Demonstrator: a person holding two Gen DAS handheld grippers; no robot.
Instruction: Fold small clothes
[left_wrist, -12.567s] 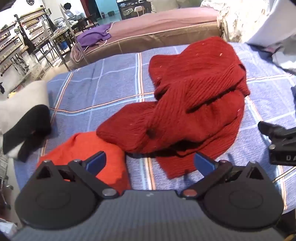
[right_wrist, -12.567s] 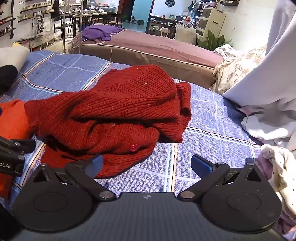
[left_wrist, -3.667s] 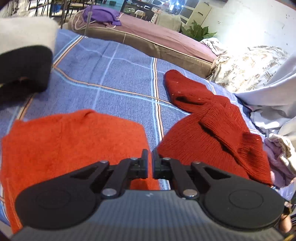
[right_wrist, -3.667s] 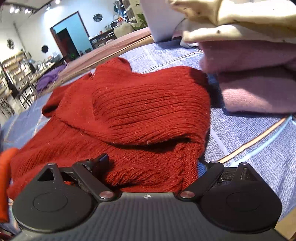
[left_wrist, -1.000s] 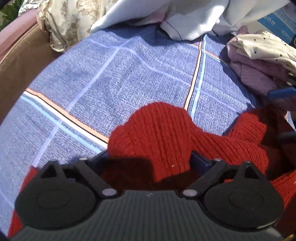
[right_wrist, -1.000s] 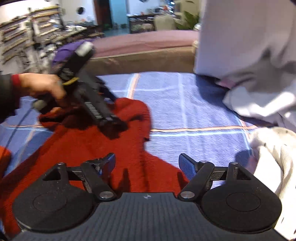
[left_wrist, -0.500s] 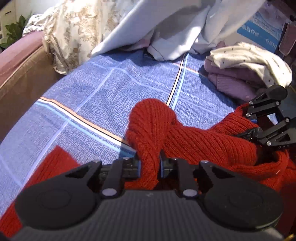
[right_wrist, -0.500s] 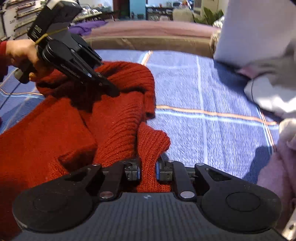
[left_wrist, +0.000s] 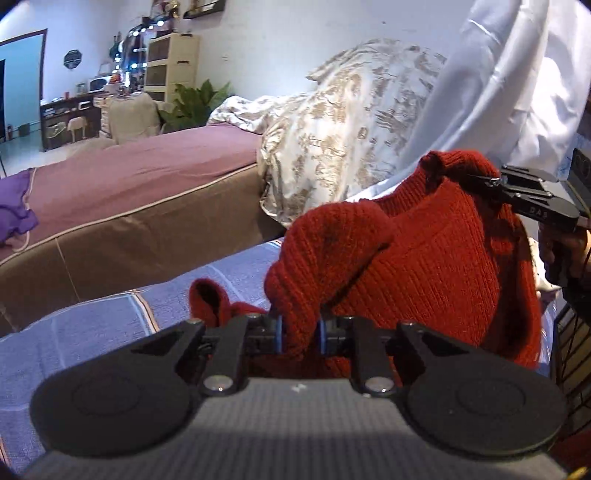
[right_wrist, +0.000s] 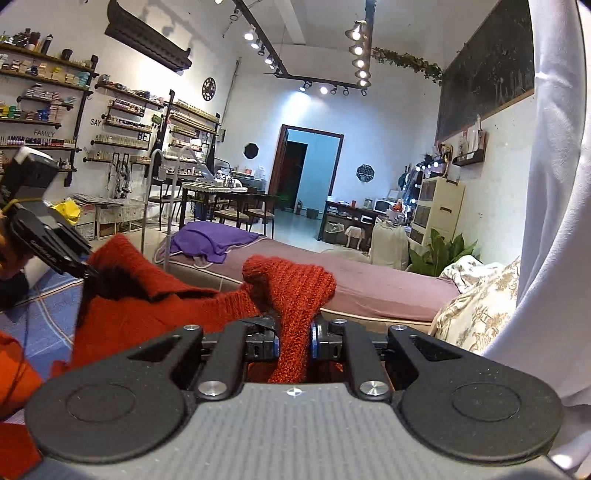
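Red sweater (left_wrist: 424, 258) between both tongs, mauve bed (left_wrist: 129, 173) behind.

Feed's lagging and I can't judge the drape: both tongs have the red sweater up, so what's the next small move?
Probably draw the two tongs apart. The left tongs and right tongs each pinch a bunched edge of the sweater, which sags crumpled between them above the bed; stretching it flat should come before laying it down.

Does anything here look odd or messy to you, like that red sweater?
Nothing is damaged or spilled. The red sweater is bunched, hanging between the two tools rather than lying flat: the left tool and right tool each pinch a fold, and a sleeve droops onto the blue bedspread. That looks like mid-fold.
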